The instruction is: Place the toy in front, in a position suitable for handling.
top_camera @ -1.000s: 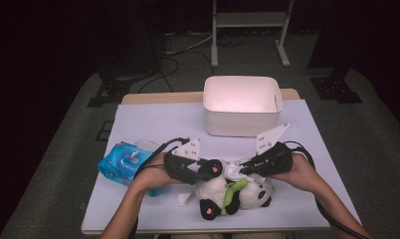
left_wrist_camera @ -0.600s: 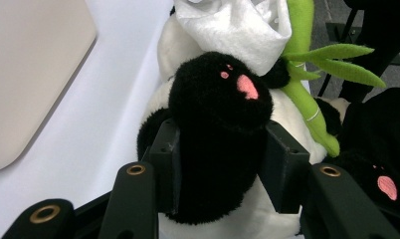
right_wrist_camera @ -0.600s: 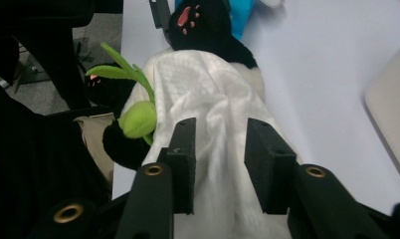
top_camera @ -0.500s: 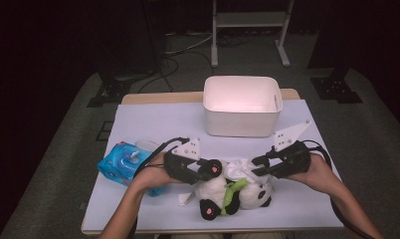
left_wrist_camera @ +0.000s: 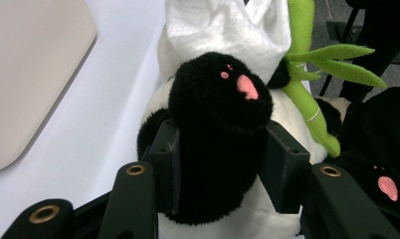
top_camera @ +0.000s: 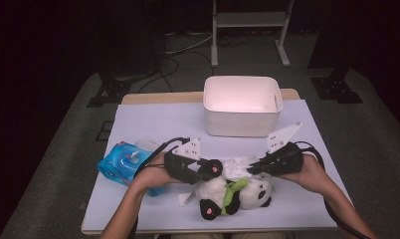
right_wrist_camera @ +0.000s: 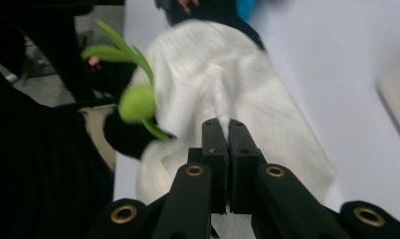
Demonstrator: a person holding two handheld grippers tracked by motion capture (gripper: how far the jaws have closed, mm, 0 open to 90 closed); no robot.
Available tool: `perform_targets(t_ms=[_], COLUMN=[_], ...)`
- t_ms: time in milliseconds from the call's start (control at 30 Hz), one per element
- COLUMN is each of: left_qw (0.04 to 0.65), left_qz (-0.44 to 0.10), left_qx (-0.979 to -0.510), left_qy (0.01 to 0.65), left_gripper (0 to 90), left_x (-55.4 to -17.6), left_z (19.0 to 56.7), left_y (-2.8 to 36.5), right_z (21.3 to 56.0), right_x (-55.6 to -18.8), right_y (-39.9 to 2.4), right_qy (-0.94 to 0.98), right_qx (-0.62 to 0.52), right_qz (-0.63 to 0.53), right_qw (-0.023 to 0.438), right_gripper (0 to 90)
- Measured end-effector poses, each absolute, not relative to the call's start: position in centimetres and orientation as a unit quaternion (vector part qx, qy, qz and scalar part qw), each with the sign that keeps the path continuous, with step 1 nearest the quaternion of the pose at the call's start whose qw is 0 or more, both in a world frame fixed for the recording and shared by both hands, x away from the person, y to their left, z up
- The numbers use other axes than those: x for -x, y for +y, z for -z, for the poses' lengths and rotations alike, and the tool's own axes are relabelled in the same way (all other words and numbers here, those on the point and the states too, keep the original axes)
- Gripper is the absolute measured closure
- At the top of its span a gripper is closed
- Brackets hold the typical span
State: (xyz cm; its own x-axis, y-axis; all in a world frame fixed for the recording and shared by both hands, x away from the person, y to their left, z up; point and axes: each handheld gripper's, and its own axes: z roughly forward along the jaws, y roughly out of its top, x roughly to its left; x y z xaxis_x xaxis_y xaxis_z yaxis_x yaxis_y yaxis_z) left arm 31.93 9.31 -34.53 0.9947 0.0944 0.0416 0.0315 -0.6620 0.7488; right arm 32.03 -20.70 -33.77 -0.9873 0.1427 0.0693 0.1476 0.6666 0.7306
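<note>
A plush panda [top_camera: 248, 191] holding a green bamboo sprig [top_camera: 230, 194] lies near the table's front edge, with a white wipe [top_camera: 238, 166] draped over it. My left gripper [top_camera: 215, 169] is shut on the panda's black paw [left_wrist_camera: 218, 114], whose pink pad faces up, and the jaws squeeze it from both sides. My right gripper [top_camera: 250, 169] comes in from the right. Its jaws have just been closing and now stand together, pinching a fold of the wipe [right_wrist_camera: 223, 84] at their tips [right_wrist_camera: 223, 130]. The bamboo sprig [right_wrist_camera: 136, 102] lies to the left of the wipe.
A white bin [top_camera: 243, 104] stands at the back of the lavender table mat [top_camera: 153, 124]. A blue packet of wipes [top_camera: 121, 162] lies left of my left hand. Cables trail from both grippers. A metal stand [top_camera: 248, 20] is on the floor beyond.
The right gripper drew back to the right and opened, then came back left and closed on the wipe. The left gripper kept its grip on the paw.
</note>
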Motion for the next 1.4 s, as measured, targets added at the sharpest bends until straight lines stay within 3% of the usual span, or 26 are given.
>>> perform_targets(t_ms=[67, 133, 433, 600, 733, 833, 1100, 1400], left_qw=[0.410, 0.409, 0.411, 0.411, 0.409, 0.406, 0.412, 0.410], left_qz=[-0.039, -0.039, -0.038, -0.036, -0.038, -0.041, -0.043, -0.045], left_qx=[-0.911, -0.911, -0.910, -0.910, -0.911, -0.912, -0.909, -0.909], left_qy=[0.034, 0.033, 0.036, 0.035, 0.036, 0.036, 0.044, 0.049], left_gripper=[55.9, 55.9, 55.9, 55.9, 55.8, 55.8, 55.1, 55.1], left_x=[-31.9, -31.9, -31.8, -31.8, -31.8, -31.8, -31.9, -32.1], left_z=[34.5, 34.5, 34.6, 34.7, 34.7, 34.7, 34.8, 34.9], left_y=[9.3, 9.4, 9.3, 9.3, 9.3, 9.3, 9.5, 9.6], right_z=[33.9, 34.0, 33.7, 33.9, 34.1, 33.8, 33.5, 34.3], right_x=[-32.1, -32.2, -33.0, -33.2, -33.0, -32.7, -32.6, -32.6], right_y=[-19.6, -18.6, -17.1, -15.8, -15.7, -16.1, -18.9, -21.6], right_qy=[-0.913, -0.912, -0.907, -0.908, -0.908, -0.912, -0.915, -0.909], right_qx=[0.071, 0.075, 0.095, 0.086, 0.075, 0.063, 0.086, 0.113], right_qz=[0.402, 0.404, 0.409, 0.409, 0.410, 0.404, 0.394, 0.400], right_qw=[0.004, 0.007, 0.018, 0.028, 0.038, 0.028, 0.000, -0.001], right_gripper=[86.7, 76.0, 58.1, 60.9, 76.9, 81.6, 82.2, 82.1])
